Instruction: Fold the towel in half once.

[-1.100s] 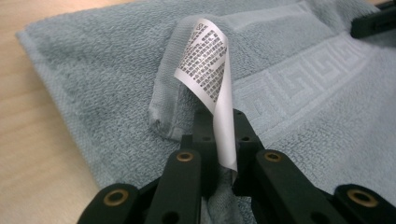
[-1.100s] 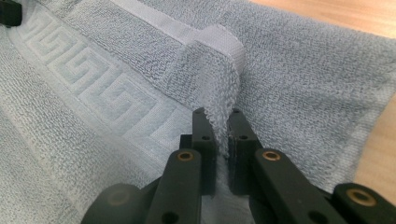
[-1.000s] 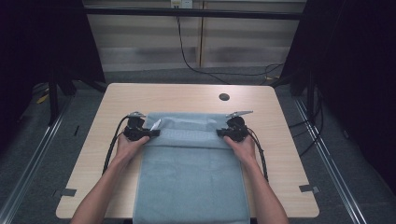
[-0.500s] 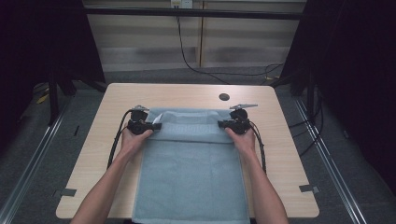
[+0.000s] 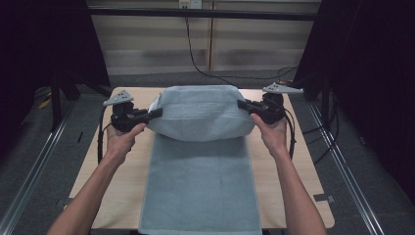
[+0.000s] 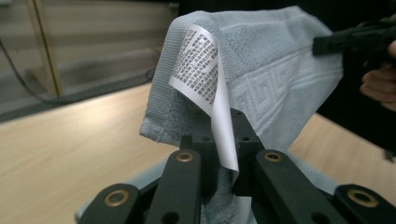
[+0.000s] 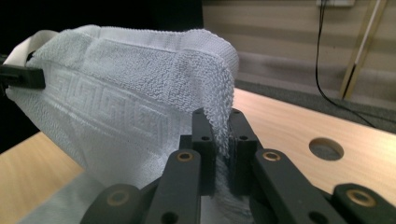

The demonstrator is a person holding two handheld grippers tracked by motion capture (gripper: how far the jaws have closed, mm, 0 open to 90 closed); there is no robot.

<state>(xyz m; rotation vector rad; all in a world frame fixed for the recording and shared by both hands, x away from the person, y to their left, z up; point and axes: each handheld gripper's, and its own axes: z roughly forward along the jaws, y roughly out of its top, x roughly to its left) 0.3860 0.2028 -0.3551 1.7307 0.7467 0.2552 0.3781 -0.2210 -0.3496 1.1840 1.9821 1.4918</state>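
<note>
Both grippers (image 5: pixel 157 113) (image 5: pixel 241 104) rose w/ towel's (image 5: pixel 198 117) far corners; far end now off table (image 5: pixel 117 181), sagging betw. them.

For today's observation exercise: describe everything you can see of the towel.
The towel is pale blue-grey terry cloth with a woven key-pattern band and a white printed label at one corner. Its far end is lifted off the table, sagging between the left gripper and right gripper, each shut on a corner. The near part lies flat, hanging over the table's near edge.

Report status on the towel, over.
Left gripper and right gripper each shut on a far corner of the towel. Far end raised, near end on table. Nothing blocking.
</note>
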